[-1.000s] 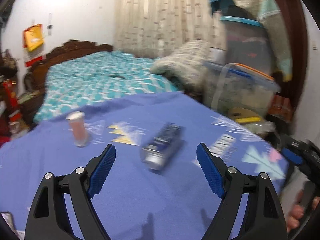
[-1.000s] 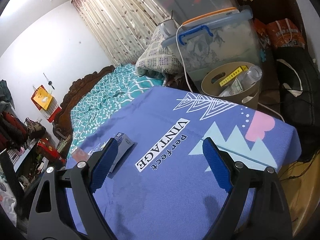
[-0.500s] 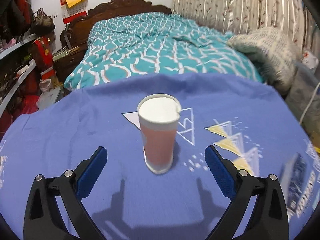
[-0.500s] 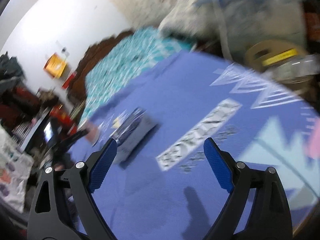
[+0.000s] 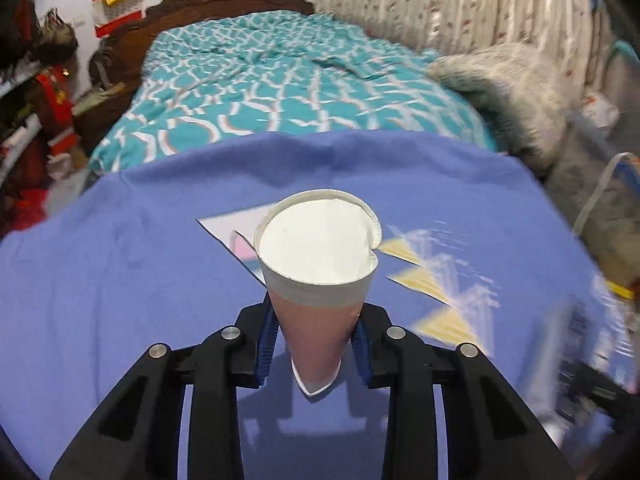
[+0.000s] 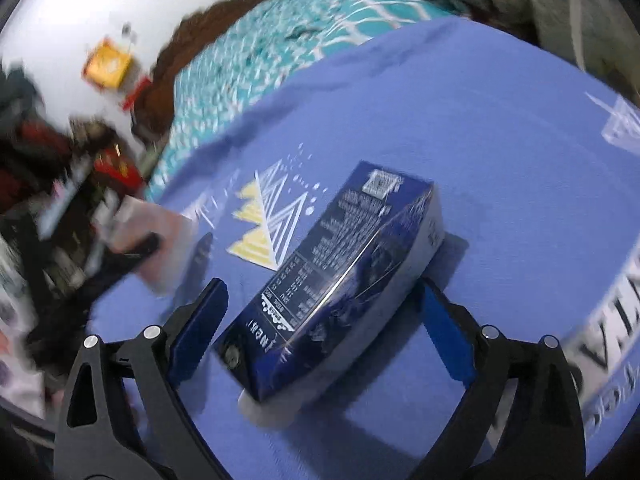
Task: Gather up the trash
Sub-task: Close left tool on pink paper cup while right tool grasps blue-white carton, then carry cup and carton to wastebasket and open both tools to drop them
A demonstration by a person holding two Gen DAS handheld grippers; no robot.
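Left wrist view: the left gripper (image 5: 316,350), which stood wide around the pink-and-white paper cup (image 5: 318,280) half a second ago, is now closing on it, its blue pads pressing the cup's lower body so the base pinches to a point. The cup looks caught and ready to lift off the blue cloth-covered surface (image 5: 120,280). The right gripper (image 6: 320,328), earlier well short of the dark blue rectangular carton (image 6: 336,280), now straddles it, jaws wide and opening, pads clear of its sides. The carton lies flat on the surface, just right of the cup. Its small print is too blurred to read; the cloth's lettering right of the carton is cut off.
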